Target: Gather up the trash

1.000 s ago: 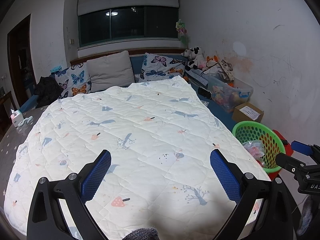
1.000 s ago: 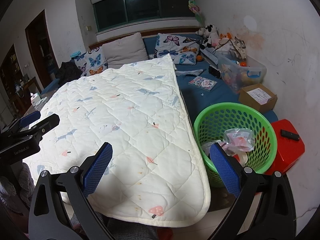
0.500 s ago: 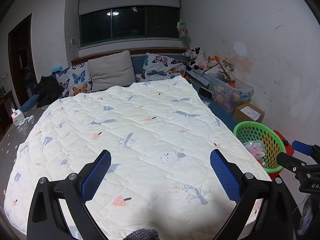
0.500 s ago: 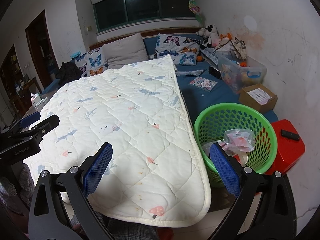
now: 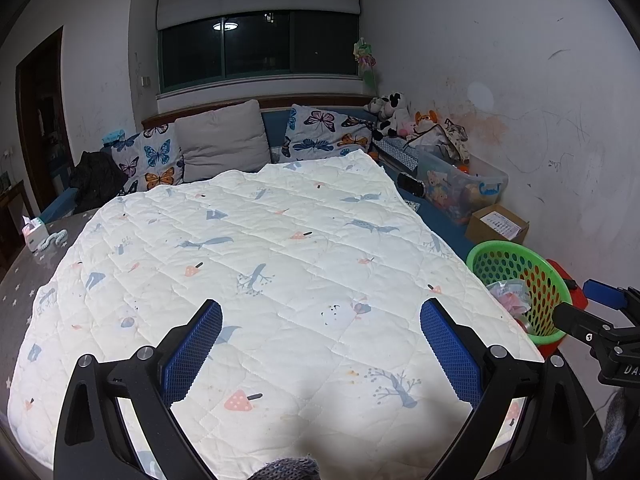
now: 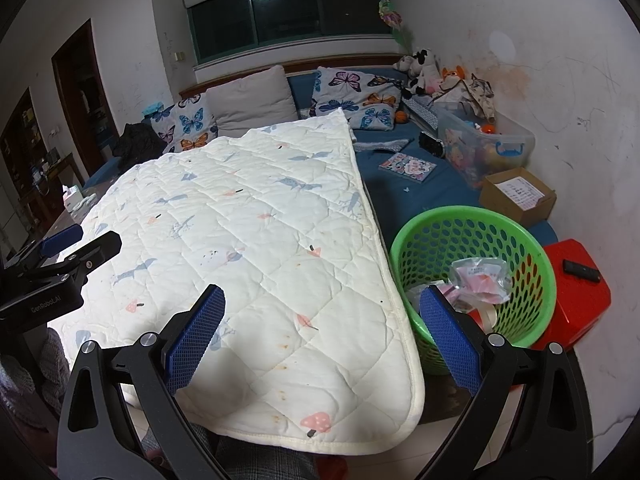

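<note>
Both the left gripper [image 5: 320, 344] and the right gripper [image 6: 322, 340] hold their jaws spread wide with nothing between them, above a white quilt [image 5: 260, 264]. The green basket [image 6: 472, 224] sits at lower right of the right wrist view, which shows the plastic wrappers [image 6: 478, 278] inside it, plus a red stool [image 6: 580, 300] and a booklet [image 6: 407, 167] on blue bedding; the left view shows only its rim at the right edge.
</note>
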`<state>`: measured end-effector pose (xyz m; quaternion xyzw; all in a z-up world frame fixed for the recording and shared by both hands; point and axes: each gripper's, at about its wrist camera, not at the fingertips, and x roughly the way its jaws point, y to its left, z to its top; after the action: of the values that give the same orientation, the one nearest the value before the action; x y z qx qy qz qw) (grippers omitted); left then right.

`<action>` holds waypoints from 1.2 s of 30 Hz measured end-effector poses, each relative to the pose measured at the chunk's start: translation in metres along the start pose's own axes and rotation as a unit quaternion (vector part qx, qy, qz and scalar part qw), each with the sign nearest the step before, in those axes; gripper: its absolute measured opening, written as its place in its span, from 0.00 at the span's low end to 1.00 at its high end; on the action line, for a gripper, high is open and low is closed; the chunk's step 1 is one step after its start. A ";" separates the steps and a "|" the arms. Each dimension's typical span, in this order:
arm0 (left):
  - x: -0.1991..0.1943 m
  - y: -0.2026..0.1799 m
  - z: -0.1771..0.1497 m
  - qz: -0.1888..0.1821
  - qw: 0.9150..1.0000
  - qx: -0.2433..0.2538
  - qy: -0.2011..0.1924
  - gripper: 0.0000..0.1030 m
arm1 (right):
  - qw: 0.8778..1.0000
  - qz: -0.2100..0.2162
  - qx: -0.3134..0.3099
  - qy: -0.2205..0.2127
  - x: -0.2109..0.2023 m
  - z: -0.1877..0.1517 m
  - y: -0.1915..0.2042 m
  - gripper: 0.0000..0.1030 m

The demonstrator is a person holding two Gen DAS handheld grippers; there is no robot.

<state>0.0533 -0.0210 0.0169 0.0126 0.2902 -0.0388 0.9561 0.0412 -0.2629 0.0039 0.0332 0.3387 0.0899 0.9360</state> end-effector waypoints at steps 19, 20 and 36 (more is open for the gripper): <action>0.000 0.000 -0.001 0.000 1.000 0.000 0.000 0.93 | 1.000 0.003 -0.001 0.001 0.003 0.001 0.005 0.94; 0.000 0.000 0.000 0.000 1.000 0.000 0.001 0.93 | 1.000 0.003 -0.001 0.002 0.003 0.001 0.006 0.94; 0.000 0.004 -0.004 0.000 1.000 0.000 0.000 0.93 | 1.000 0.006 -0.002 0.003 0.005 0.000 0.011 0.94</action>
<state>0.0516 -0.0173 0.0133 0.0126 0.2902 -0.0391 0.9561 0.0433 -0.2508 0.0025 0.0327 0.3414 0.0961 0.9344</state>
